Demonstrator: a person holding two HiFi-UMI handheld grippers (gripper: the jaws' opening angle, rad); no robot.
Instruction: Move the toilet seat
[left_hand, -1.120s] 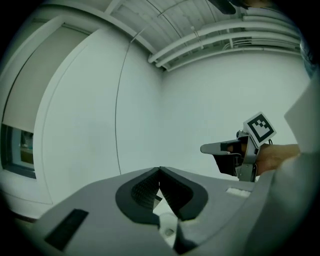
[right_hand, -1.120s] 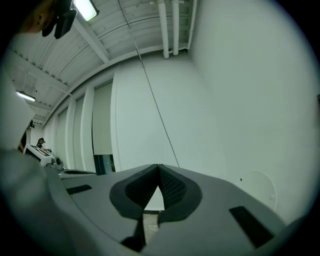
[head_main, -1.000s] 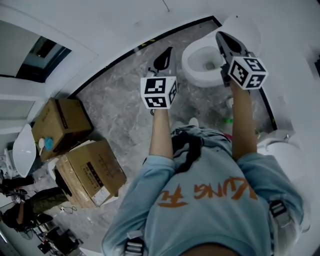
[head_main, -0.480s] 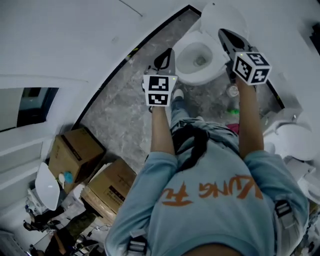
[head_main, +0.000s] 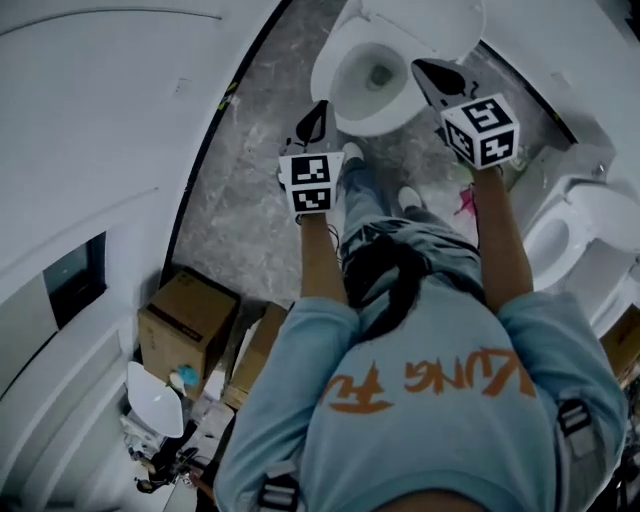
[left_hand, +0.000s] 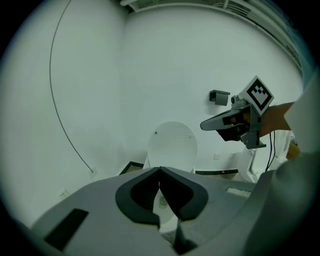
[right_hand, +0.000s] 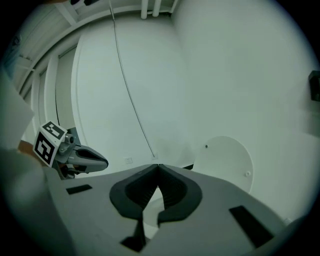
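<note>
A white toilet (head_main: 355, 110) stands on the grey floor at the top of the head view. Its lid (head_main: 425, 20) is raised against the wall, and the bowl (head_main: 372, 75) is open. From both gripper views the lid (left_hand: 171, 147) (right_hand: 223, 161) shows as an upright white oval. My left gripper (head_main: 320, 108) is shut and empty, hovering over the floor just left of the bowl. My right gripper (head_main: 420, 68) is also shut and empty, over the bowl's right rim. Each gripper appears in the other's view: the right gripper (left_hand: 205, 125) and the left gripper (right_hand: 104, 162). Neither touches the toilet.
A second toilet (head_main: 580, 230) stands at the right. Cardboard boxes (head_main: 185, 320) and a loose white lid (head_main: 155, 400) lie at the lower left. Small bottles (head_main: 465, 198) sit on the floor by the right arm. A dark box (left_hand: 219, 97) hangs on the wall.
The person has stepped toward the toilet, so it now lies right under both grippers. The boxes have slid down and back in the view. Both grippers stayed shut.
</note>
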